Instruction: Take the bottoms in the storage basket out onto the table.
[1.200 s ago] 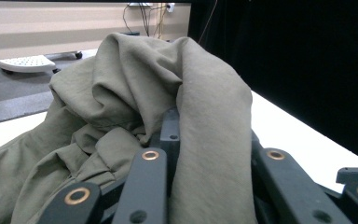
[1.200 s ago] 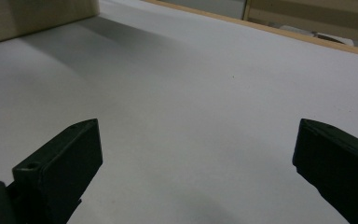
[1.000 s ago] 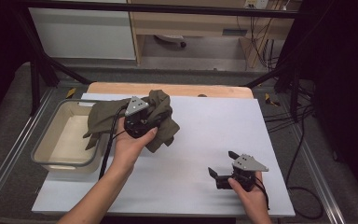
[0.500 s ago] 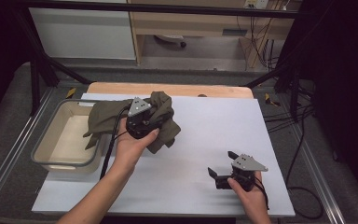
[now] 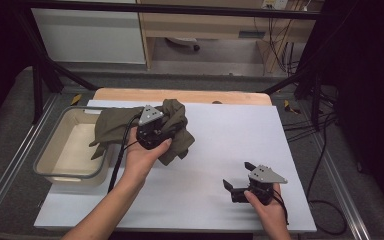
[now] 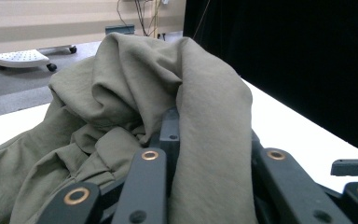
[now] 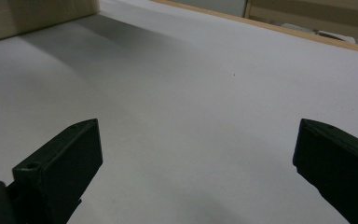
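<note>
An olive-green cloth (image 5: pixel 111 128) hangs bunched from my left gripper (image 5: pixel 166 125), which is shut on it just right of a tub and above the white sheet (image 5: pixel 230 130). One end of the cloth trails over the tub's near corner. In the left gripper view the cloth (image 6: pixel 135 93) drapes over the jaws of the left gripper (image 6: pixel 212 142) and hides most of them. My right gripper (image 5: pixel 236 176) rests low near the sheet's front right, open and holding nothing. In the right gripper view, bare white sheet (image 7: pixel 191 93) lies between the wide-apart jaws of the right gripper (image 7: pixel 196 158).
A clear plastic tub (image 5: pixel 50 170) stands at the table's left edge. A wooden board edge (image 5: pixel 180 95) runs along the back of the sheet. Cables (image 5: pixel 320 165) hang off the right side. Metal rails border both sides of the table.
My left gripper has shifted slightly to the right and nearer, carrying the cloth with it. The right gripper has stayed in place, still open.
</note>
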A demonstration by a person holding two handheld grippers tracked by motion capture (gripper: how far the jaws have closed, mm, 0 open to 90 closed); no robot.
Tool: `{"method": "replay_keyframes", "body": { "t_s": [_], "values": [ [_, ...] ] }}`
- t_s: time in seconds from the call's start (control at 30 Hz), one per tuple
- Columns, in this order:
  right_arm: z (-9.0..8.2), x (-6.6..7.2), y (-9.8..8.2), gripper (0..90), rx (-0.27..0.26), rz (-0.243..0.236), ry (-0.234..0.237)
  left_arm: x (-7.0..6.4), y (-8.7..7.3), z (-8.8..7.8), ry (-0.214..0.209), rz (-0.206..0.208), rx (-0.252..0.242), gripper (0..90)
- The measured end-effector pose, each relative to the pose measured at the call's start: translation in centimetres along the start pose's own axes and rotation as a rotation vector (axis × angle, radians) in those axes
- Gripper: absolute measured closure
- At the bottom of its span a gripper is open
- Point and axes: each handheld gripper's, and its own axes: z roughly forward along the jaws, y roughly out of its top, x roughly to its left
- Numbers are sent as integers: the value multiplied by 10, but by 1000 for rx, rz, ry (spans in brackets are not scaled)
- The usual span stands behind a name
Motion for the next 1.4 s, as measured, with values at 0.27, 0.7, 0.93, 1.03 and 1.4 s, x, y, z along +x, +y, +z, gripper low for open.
{"method": "replay_keyframes", "body": {
  "t_s": [0.27, 0.7, 0.93, 1.03, 1.4],
  "values": [
    [0, 0, 0, 20, 0, 0, 0, -2, -4, 2, -5, 0, 5, 715],
    [0, 0, 0, 20, 1, 0, 0, -12, -11, 9, -18, 12, 24, 714],
    [0, 0, 0, 20, 2, 0, -1, -15, -12, 11, -30, 9, 24, 713],
    [0, 0, 0, 20, 1, -1, -1, -18, -12, 11, -36, 9, 26, 713],
    [-1, 0, 0, 20, -1, 1, 0, -23, -14, 15, -60, -4, 32, 711]
  ]
}}
